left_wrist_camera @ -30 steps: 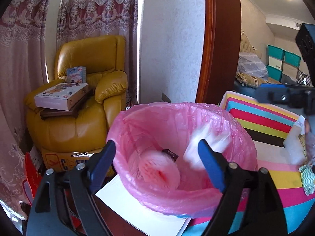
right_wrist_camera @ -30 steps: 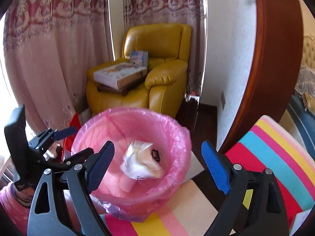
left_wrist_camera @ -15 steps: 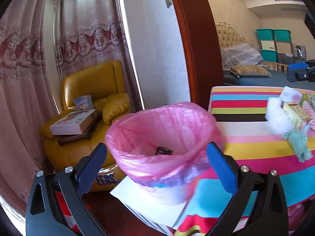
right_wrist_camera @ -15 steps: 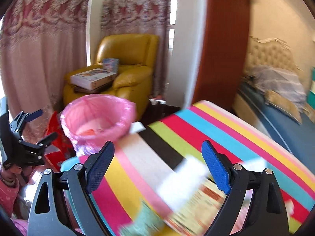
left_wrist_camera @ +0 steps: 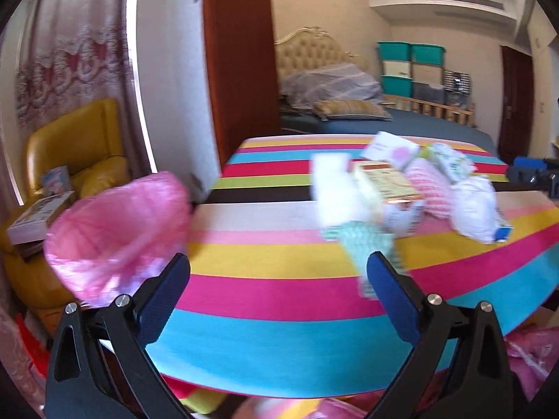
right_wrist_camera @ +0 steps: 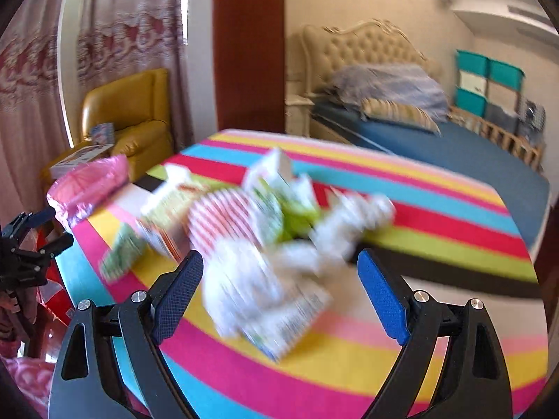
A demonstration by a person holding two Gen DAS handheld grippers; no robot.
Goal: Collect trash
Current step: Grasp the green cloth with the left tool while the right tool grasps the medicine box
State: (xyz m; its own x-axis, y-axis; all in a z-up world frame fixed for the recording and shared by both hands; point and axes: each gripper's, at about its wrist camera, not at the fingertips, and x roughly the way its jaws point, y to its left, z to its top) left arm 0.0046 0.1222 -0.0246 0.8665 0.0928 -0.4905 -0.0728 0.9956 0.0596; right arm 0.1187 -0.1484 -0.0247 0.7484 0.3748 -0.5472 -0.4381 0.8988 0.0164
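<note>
A pink-lined trash bin [left_wrist_camera: 115, 230] stands at the left edge of the striped table [left_wrist_camera: 279, 293]; it also shows in the right wrist view [right_wrist_camera: 87, 185]. A blurred pile of trash lies on the table: a white crumpled wrapper [right_wrist_camera: 258, 286], a red-striped paper cup [right_wrist_camera: 223, 220], a printed carton [left_wrist_camera: 387, 181], a green-white wrapper [left_wrist_camera: 363, 241], a white bag [left_wrist_camera: 475, 209]. My left gripper [left_wrist_camera: 277, 291] is open and empty over the table's near edge. My right gripper [right_wrist_camera: 279, 286] is open, with the white wrapper between its fingers, untouched as far as I can tell.
A yellow armchair [left_wrist_camera: 73, 146] with books stands behind the bin. A dark wooden door frame [left_wrist_camera: 237, 56] and a bed [right_wrist_camera: 436, 139] lie beyond the table. Teal storage boxes [left_wrist_camera: 408, 66] stack at the far wall. Pink bags [left_wrist_camera: 531, 359] lie on the floor.
Both grippers have swung right, away from the bin, toward the trash pile on the table. The right gripper has come close over the white wrapper. Both stay open.
</note>
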